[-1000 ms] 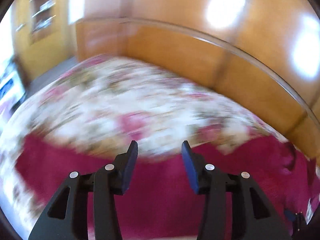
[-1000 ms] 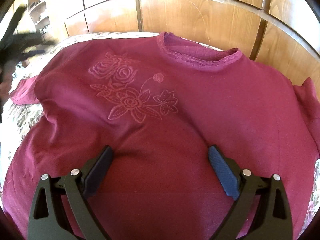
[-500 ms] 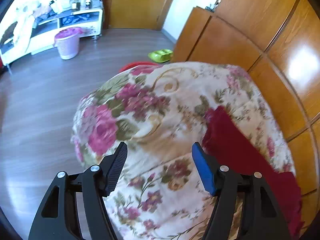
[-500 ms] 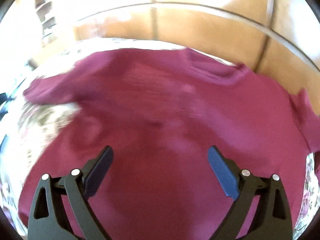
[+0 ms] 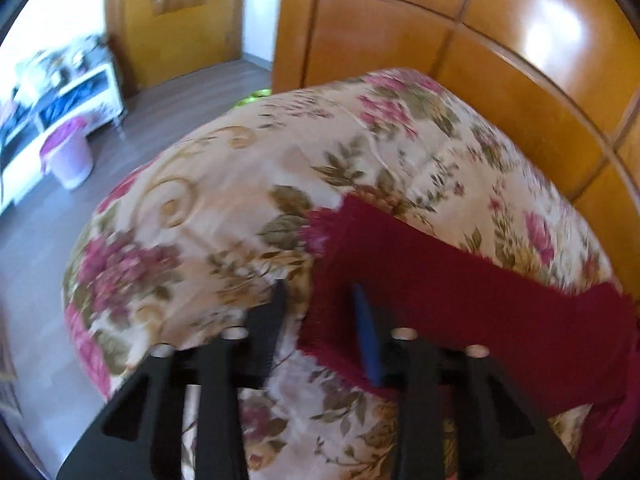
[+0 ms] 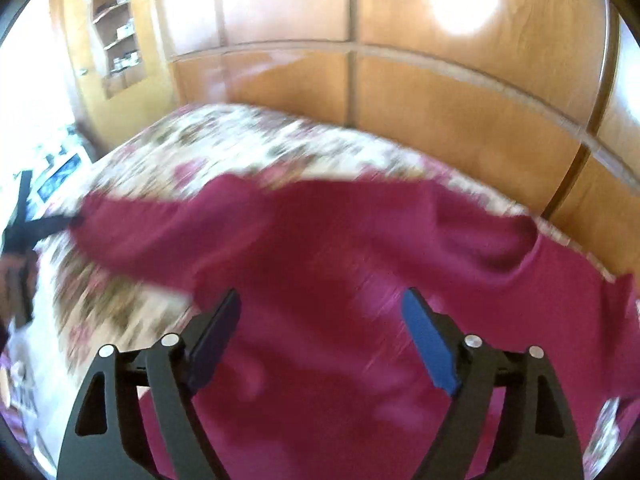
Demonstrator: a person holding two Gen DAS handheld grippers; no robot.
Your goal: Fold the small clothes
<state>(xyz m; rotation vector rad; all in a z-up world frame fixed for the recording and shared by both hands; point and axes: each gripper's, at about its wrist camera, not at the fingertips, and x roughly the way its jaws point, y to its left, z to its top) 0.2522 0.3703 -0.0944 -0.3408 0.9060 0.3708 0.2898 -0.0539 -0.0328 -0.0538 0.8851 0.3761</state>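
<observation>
A dark red shirt lies spread on a floral bedspread. In the left wrist view its sleeve stretches across the bedspread, and my left gripper is open with the sleeve's cuff edge between its fingers. In the right wrist view my right gripper is open wide and empty above the shirt's body. The left gripper shows at the far left of that view, at the sleeve's tip. Both views are blurred by motion.
Wooden wardrobe panels stand right behind the bed. To the left are a wood floor, a pink bin, a white shelf unit and a door.
My left gripper swung left off the shirt's body to the sleeve's cuff and its jaws narrowed around it. The right gripper's view tilted up and left; the sleeve now stretches out leftward.
</observation>
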